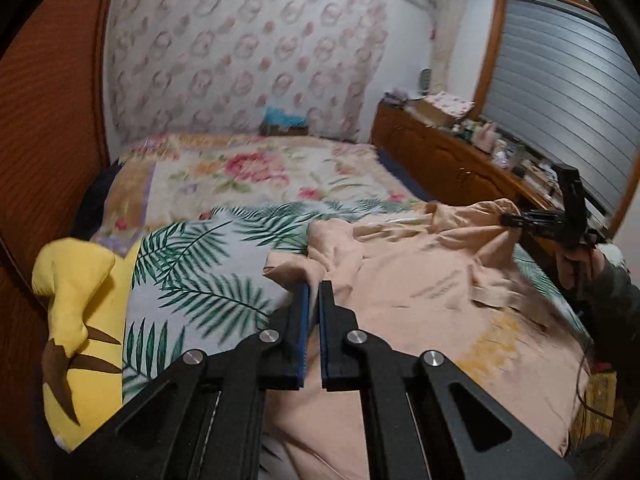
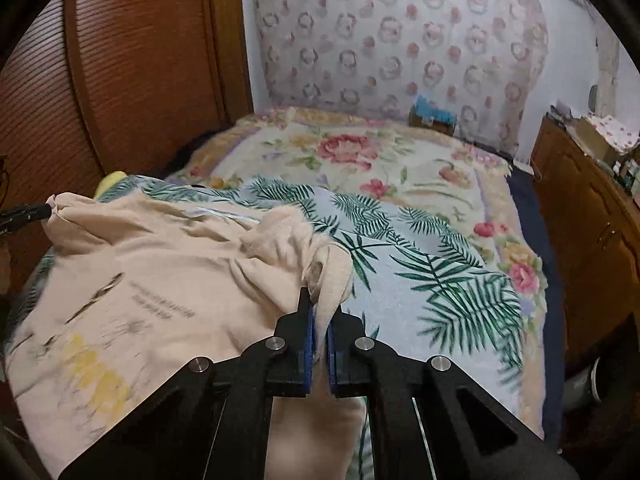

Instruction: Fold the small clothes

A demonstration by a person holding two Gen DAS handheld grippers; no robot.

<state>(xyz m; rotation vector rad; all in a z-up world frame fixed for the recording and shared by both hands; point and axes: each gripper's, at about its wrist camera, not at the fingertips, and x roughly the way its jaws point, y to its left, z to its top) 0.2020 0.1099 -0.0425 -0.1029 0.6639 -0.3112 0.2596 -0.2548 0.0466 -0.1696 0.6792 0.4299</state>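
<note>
- The left gripper (image 1: 314, 292) is pinching one edge of the peach shirt (image 1: 404, 280).
- The right gripper (image 2: 320, 304) is pinching another bunched edge of the shirt.
- The shirt lies spread between both grippers, on the bed (image 2: 420, 272) with the leaf blanket.
- A yellow plush toy (image 1: 84, 320) sits left of the left gripper.

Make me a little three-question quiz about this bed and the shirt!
1. True or false: the right gripper is shut on the peach shirt.
2. What yellow thing lies at the bed's left edge? A) plush toy B) towel C) bucket
3. Fill in: the sheet under the shirt has green ____ printed on it.

Key: 1 true. 2 A, the plush toy. 3 leaves.
</note>
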